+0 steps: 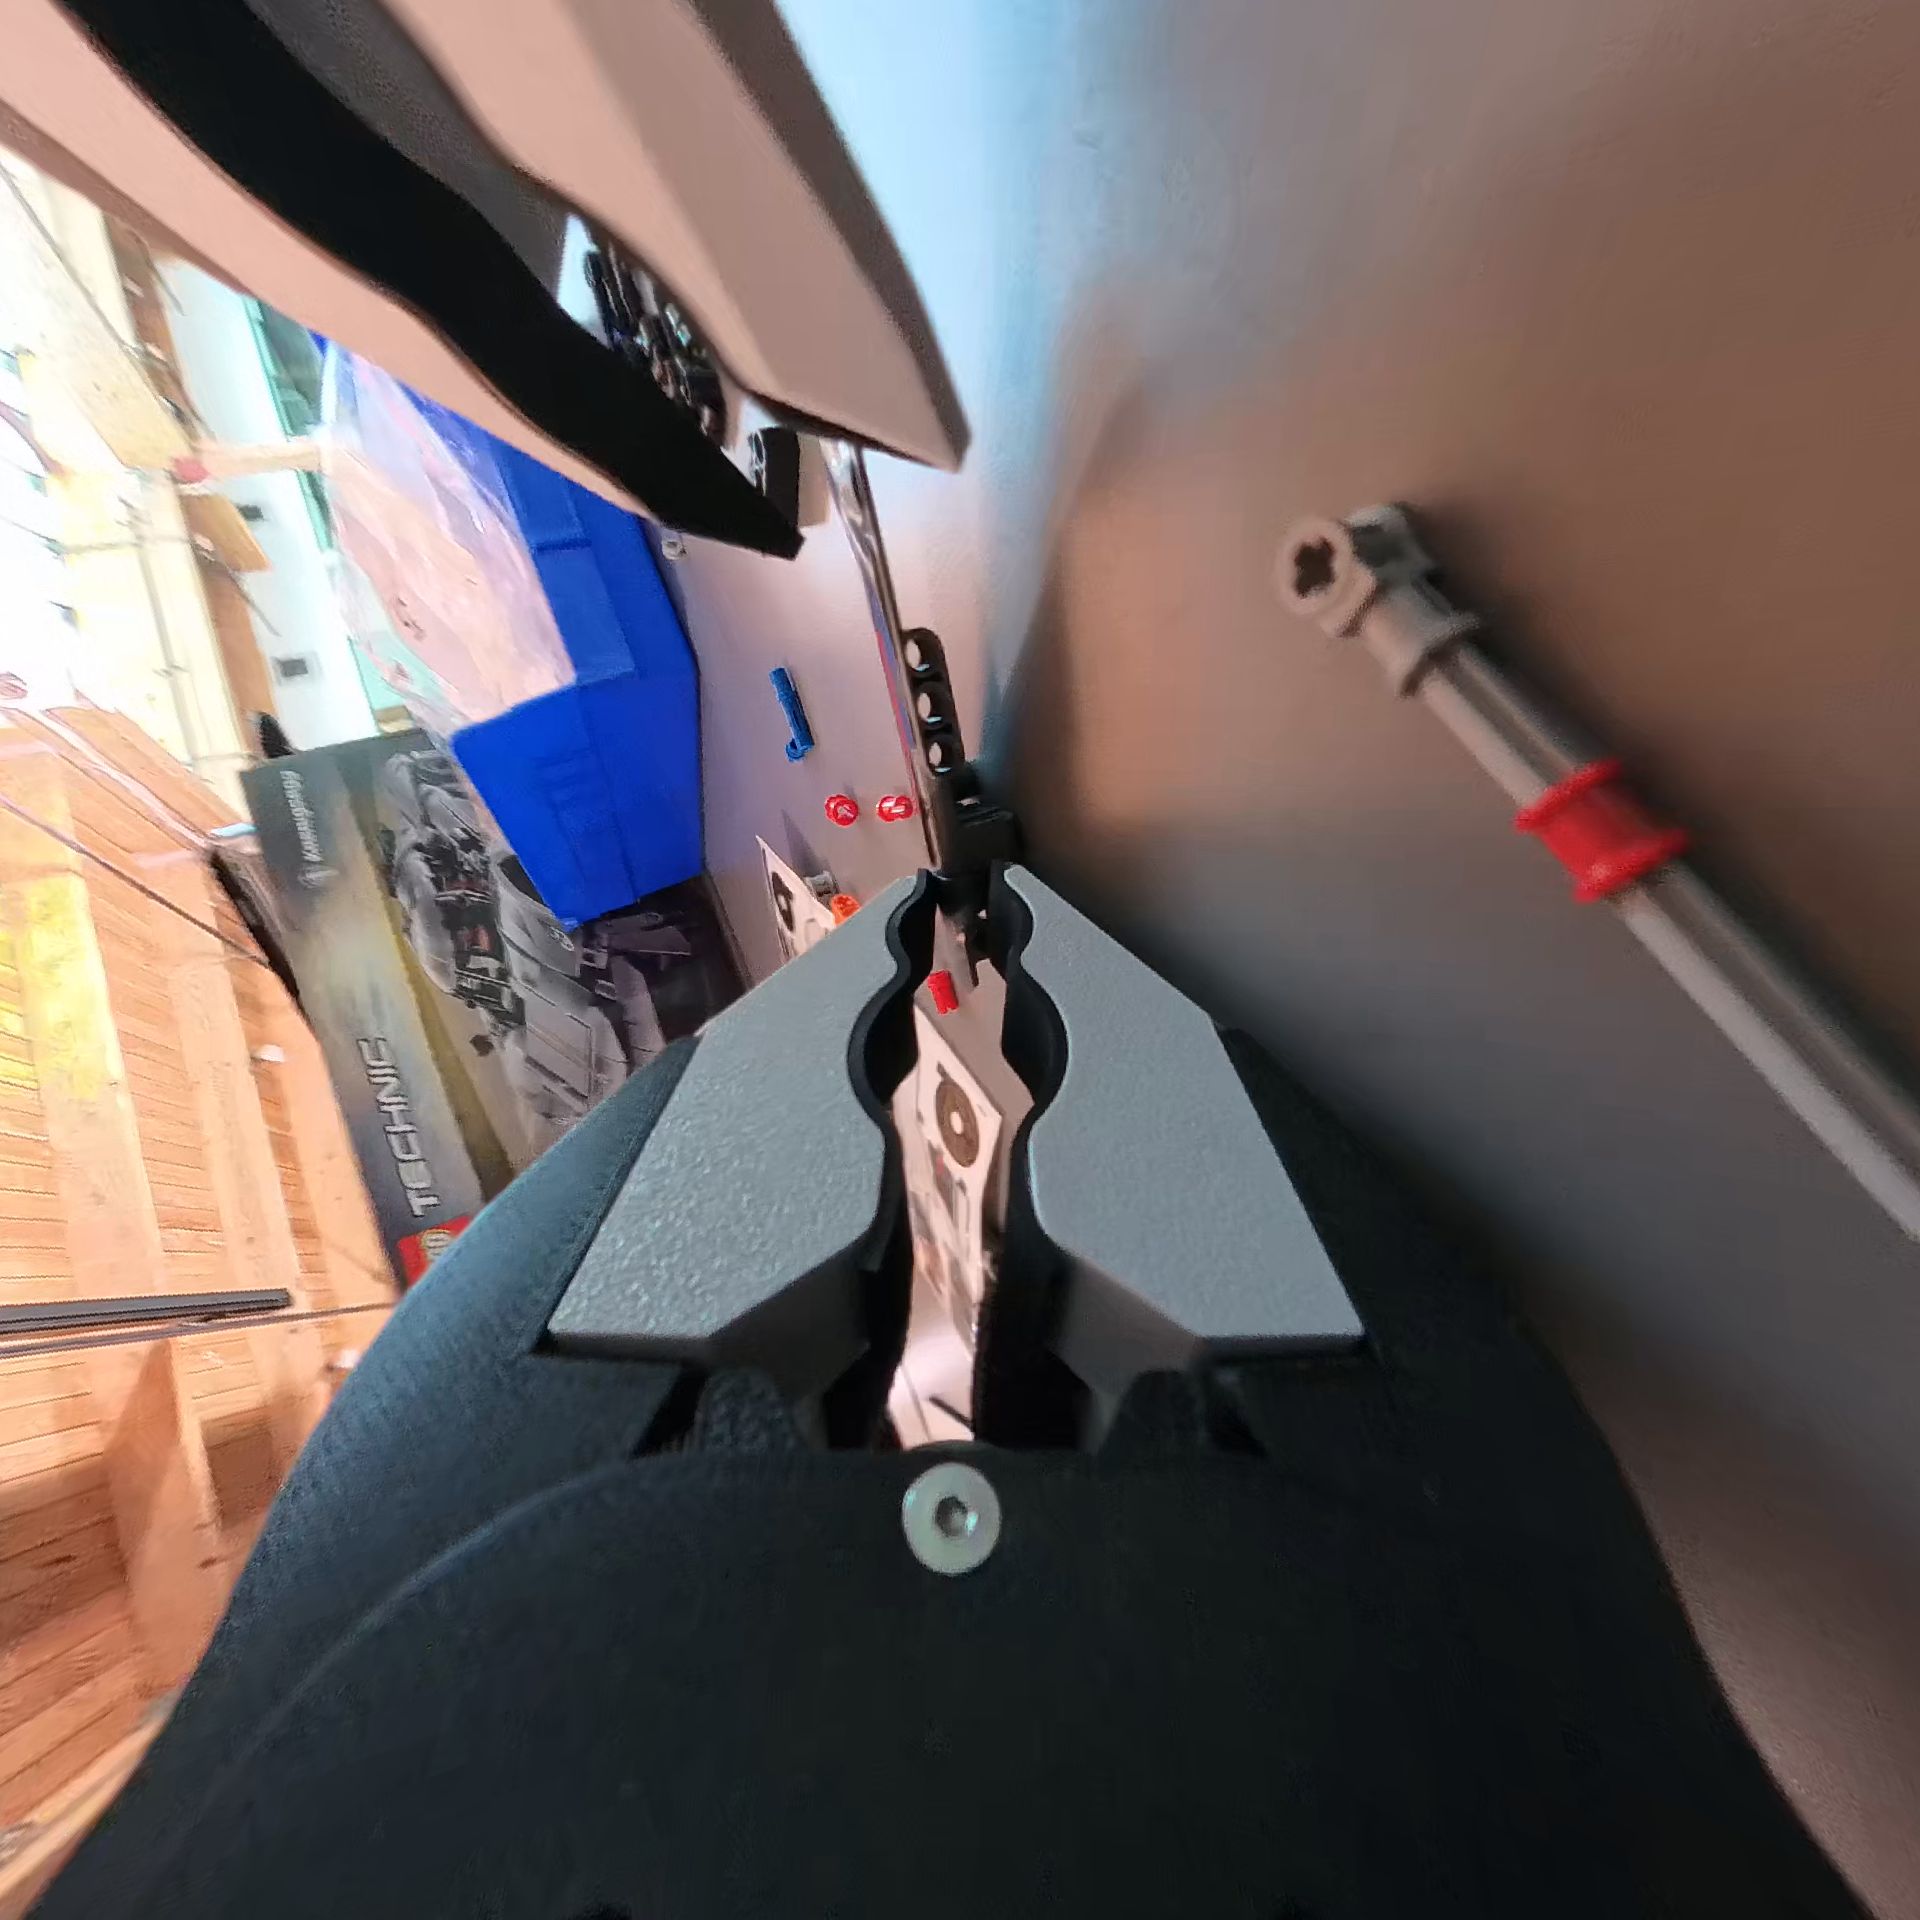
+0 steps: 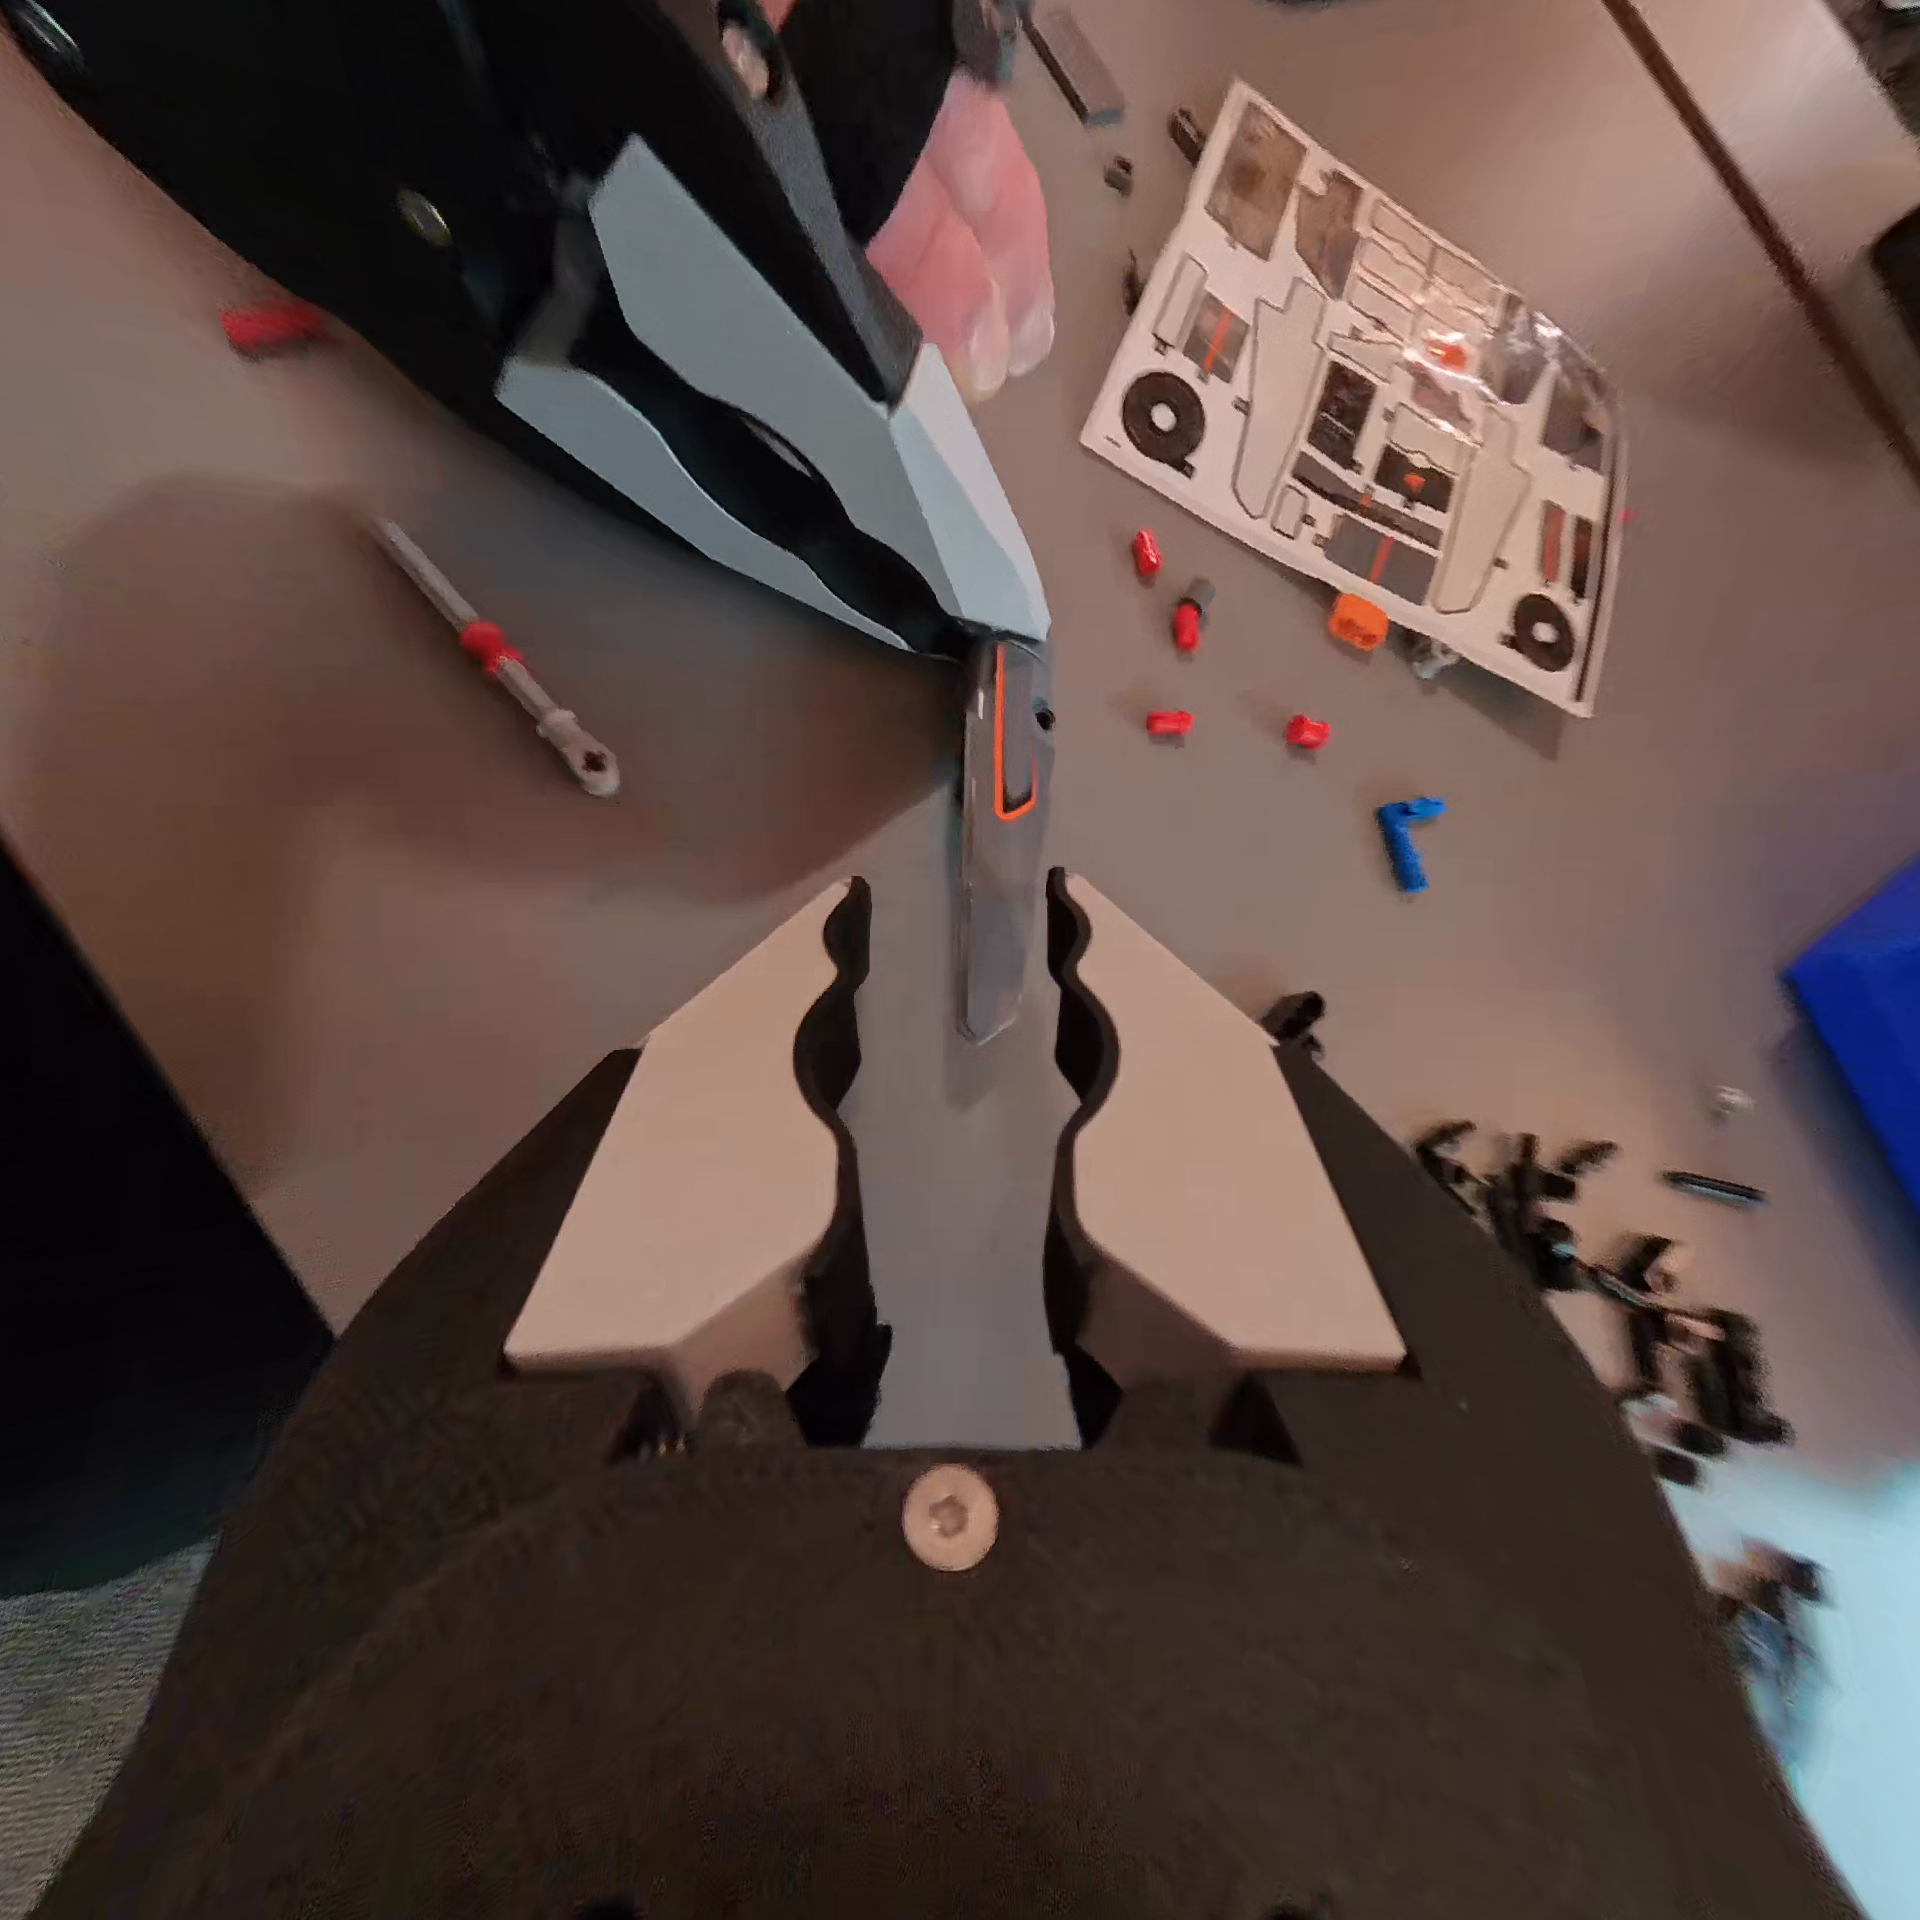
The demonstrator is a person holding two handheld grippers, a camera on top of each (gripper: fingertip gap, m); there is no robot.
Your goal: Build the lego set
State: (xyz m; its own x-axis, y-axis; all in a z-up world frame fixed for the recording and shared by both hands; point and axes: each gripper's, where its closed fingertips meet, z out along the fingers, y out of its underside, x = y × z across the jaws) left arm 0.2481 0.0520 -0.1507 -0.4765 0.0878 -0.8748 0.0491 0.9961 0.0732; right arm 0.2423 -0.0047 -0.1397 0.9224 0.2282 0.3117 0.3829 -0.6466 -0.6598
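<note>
My left gripper (image 1: 961, 894) is shut on a dark lego panel piece with a black holed beam (image 1: 940, 707). In the right wrist view it (image 2: 987, 623) comes in from the upper left and holds this grey panel with an orange stripe (image 2: 1003, 831) above the table. My right gripper (image 2: 956, 883) is open, and the panel's free end hangs between its fingertips without touching them. A grey axle with a red bush (image 2: 499, 655) lies on the table to the left; it also shows in the left wrist view (image 1: 1600, 831).
A sticker sheet (image 2: 1351, 416) lies at the far right. Red pins (image 2: 1174, 722), an orange piece (image 2: 1356, 623) and a blue piece (image 2: 1408, 842) are scattered near it. A pile of black pieces (image 2: 1610, 1278) and a blue bin (image 2: 1860, 1018) are on the right. The set's box (image 1: 457, 997) stands beside the bin. About 6 cm separates my left fingertips from my right.
</note>
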